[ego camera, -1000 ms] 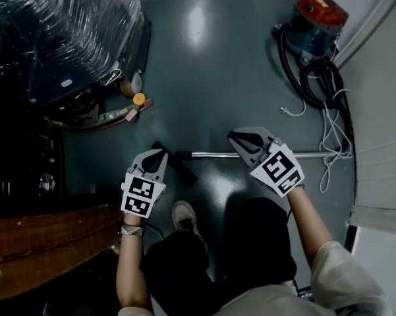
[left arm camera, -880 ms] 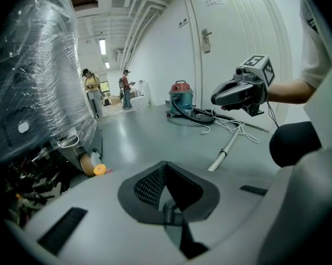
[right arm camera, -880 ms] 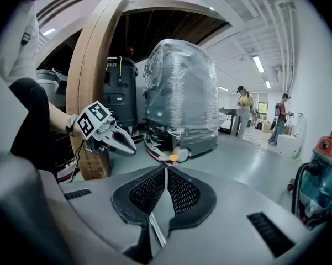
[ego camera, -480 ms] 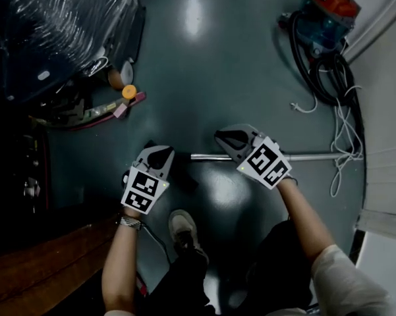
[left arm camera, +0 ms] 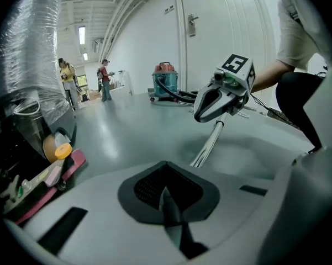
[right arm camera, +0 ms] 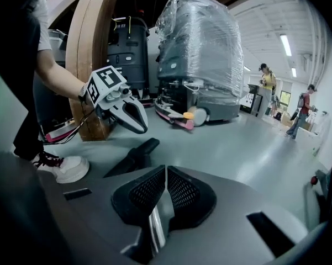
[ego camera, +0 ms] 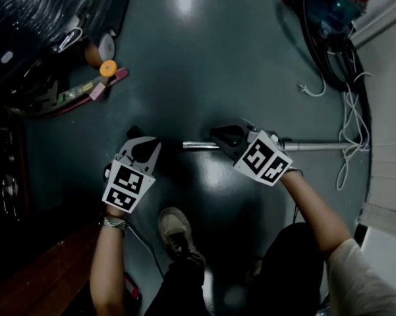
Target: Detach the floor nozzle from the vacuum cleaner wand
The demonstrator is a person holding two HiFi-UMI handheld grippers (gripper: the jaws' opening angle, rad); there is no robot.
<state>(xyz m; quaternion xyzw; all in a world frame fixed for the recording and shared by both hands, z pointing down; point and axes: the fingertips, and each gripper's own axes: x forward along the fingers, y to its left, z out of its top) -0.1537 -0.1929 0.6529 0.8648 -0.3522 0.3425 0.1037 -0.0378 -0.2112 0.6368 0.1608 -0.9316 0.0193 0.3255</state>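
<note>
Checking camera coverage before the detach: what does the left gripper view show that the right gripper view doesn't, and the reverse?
Only the left gripper view: the vacuum cleaner, a white door and the right hand-held gripper. Only the right gripper view: the black floor nozzle, a white shoe and the left hand-held gripper. Both: the plastic-wrapped machine and the grey floor.

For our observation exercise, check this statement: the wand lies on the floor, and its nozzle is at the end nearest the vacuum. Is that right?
Not quite. The wand does lie on the floor, but its nozzle is at the end farthest from the vacuum, by the left tool. The head view shows it.
</note>
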